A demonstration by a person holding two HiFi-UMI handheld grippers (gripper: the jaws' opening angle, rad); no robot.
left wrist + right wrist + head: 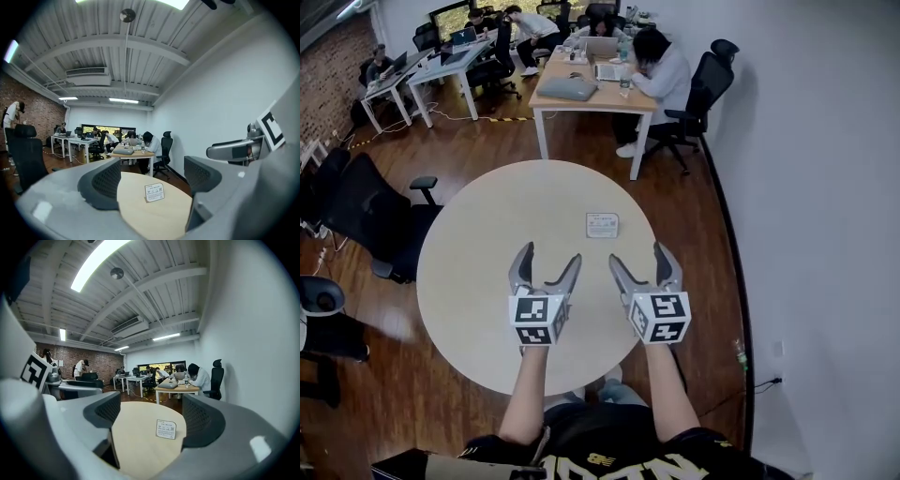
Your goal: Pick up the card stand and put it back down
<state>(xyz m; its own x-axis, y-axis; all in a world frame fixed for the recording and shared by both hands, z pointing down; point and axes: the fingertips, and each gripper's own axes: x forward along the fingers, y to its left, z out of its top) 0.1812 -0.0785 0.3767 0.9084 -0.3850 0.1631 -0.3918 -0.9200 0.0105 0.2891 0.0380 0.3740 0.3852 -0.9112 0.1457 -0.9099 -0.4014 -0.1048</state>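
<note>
A small white card stand [602, 225] stands upright on the round beige table [478, 244], toward its far right part. My left gripper [546, 262] hovers over the table nearer to me, open and empty. My right gripper [641, 259] hovers beside it, also open with nothing between its fingers. Both point at the card from short of it. The left gripper view shows the card stand [154, 192] ahead between the jaws. In the right gripper view the card stand [166, 429] sits ahead, close to the right jaw.
Black office chairs [370, 217] stand left of the table. A wooden desk [591, 89] with laptops and a seated person [661, 75] lies beyond it. A white wall [825, 187] runs along the right. More desks with people are at the far left.
</note>
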